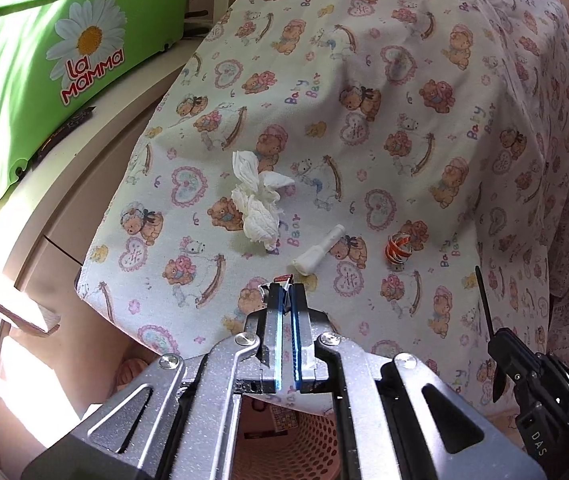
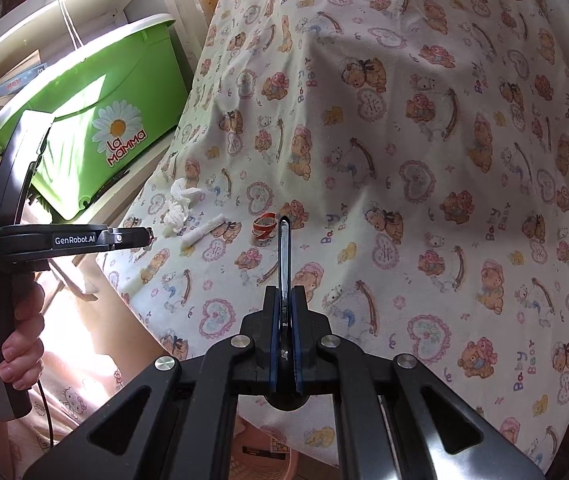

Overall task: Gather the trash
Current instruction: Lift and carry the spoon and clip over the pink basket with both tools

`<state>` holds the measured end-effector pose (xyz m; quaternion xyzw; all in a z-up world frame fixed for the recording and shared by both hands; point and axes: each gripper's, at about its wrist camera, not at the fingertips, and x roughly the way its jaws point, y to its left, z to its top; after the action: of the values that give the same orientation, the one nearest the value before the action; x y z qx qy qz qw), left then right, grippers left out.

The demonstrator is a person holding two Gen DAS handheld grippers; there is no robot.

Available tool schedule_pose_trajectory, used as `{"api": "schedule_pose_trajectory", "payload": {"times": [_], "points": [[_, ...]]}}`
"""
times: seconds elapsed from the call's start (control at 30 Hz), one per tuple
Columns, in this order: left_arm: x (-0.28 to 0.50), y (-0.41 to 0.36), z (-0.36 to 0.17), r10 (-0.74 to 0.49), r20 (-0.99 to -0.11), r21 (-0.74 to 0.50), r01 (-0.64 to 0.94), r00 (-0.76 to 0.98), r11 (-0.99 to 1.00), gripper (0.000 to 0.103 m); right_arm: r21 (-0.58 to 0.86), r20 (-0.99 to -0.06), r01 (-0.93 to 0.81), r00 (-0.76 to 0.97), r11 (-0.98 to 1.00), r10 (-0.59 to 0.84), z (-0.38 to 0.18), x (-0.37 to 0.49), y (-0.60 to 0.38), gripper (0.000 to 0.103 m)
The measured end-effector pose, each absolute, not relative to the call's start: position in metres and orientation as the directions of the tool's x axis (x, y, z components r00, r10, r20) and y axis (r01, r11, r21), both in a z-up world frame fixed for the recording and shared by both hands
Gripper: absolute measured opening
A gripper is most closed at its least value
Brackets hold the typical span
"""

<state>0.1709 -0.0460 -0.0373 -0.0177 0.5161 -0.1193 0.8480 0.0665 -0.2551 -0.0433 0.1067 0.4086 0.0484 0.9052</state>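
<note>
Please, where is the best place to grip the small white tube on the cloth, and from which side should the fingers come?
Grip the white tube at the middle of its thin shaft, coming from above, with the fingers across its length. It lies flat on the cloth, tilted, with a wider flared end nearest the camera; the narrow shaft probably fits shut fingers better. The tissue lies apart, so it should not interfere.

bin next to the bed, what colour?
Green bin with a white daisy logo; right wrist view shows it best.

Sunlit white shelf (image 2: 84, 0) holds green tub (image 2: 96, 92).
</note>
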Motion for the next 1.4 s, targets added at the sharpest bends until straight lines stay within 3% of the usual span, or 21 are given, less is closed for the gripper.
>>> {"api": "schedule_pose_trajectory", "payload": {"times": [0.1, 0.27, 0.4, 0.67, 0.9, 1.23, 1.4], "points": [[0.162, -0.039, -0.031, -0.127, -0.85, -0.066, 0.136, 0.512, 0.989, 0.003, 0.232, -0.728, -0.003, 0.663, 0.973, 0.175, -0.043, 0.062, -0.252, 0.007], [0.15, -0.035, -0.016, -0.138, -0.814, -0.051, 0.168, 0.564, 0.984, 0.003, 0.236, -0.733, -0.015, 0.653, 0.972, 0.188, -0.046, 0.056, -0.244, 0.007], [0.135, -0.042, -0.013, -0.087, -0.812, 0.033, 0.194, 0.577, 0.98, 0.003, 0.221, -0.73, -0.032, 0.657, 0.975, 0.187, -0.044, 0.049, -0.238, 0.007], [0.086, -0.03, 0.008, -0.142, -0.801, 0.008, 0.247, 0.582, 0.969, 0.003, 0.248, -0.699, -0.082, 0.675, 0.965, 0.237, -0.023, 0.019, -0.218, 0.007], [0.064, -0.014, -0.018, -0.138, -0.834, -0.01, 0.236, 0.534, 0.972, 0.003, 0.279, -0.692, -0.129, 0.66, 0.952, 0.292, -0.024, -0.015, -0.184, 0.007], [0.063, -0.011, -0.069, -0.15, -0.914, -0.063, 0.233, 0.378, 0.97, 0.004, 0.253, -0.767, -0.17, 0.566, 0.953, 0.304, -0.06, -0.026, -0.155, 0.007], [0.067, -0.006, -0.082, -0.142, -0.928, -0.079, 0.191, 0.344, 0.978, 0.003, 0.23, -0.804, -0.092, 0.543, 0.969, 0.242, -0.081, -0.025, -0.154, 0.007]]}}
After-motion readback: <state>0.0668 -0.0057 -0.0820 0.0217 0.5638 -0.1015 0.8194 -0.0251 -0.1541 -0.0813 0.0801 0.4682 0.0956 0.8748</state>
